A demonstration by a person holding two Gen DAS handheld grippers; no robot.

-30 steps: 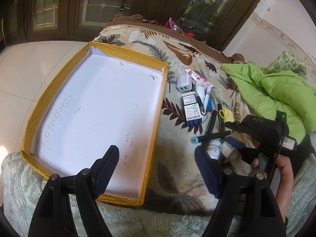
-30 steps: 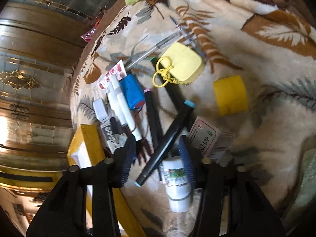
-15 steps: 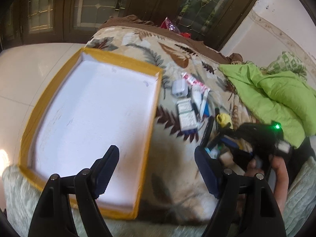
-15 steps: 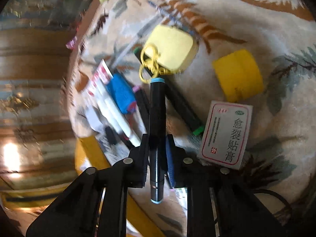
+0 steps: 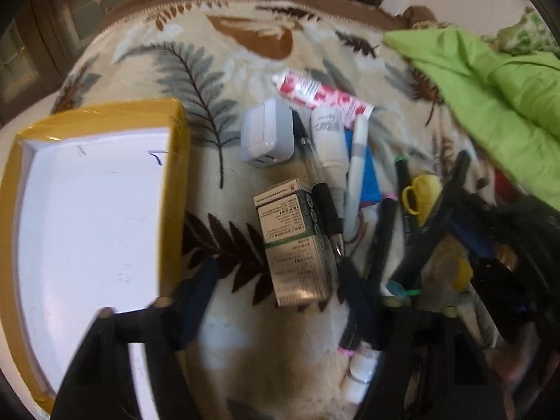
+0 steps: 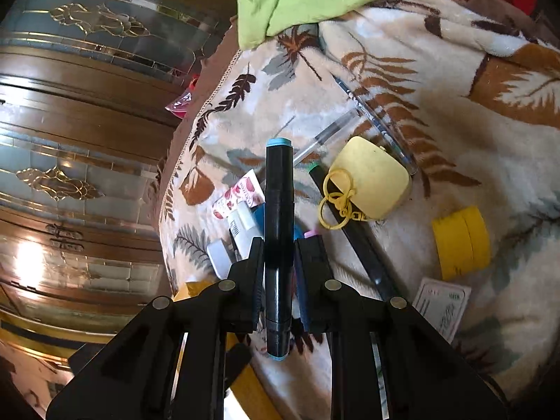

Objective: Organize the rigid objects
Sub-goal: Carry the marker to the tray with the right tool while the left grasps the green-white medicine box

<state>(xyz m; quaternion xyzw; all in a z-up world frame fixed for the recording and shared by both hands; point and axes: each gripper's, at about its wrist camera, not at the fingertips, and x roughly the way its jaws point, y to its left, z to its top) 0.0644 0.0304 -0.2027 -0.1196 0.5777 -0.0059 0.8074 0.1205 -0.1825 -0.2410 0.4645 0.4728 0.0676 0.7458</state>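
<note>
Two hand-held grippers over a leaf-print blanket (image 5: 245, 332). Yellow-rimmed tray (image 5: 175, 175) sits left of frame, green cloth (image 5: 490, 80) upper right. Clutter at centre: green-white box (image 5: 294, 241), white charger (image 5: 267, 138), pens, tubes. Left hand-held gripper (image 5: 276, 301) is closing, box between its fingers, pads not on it. Right hand-held gripper (image 6: 279, 269) is clamped on a black marker (image 6: 278, 231), lifted above the yellow case (image 6: 372, 178) and yellow tape roll (image 6: 460, 241).

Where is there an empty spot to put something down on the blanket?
Bare blanket lies between the yellow-rimmed tray and the white charger. The tray's white floor is empty too. Right of the medicine box, pens and tubes crowd together.
</note>
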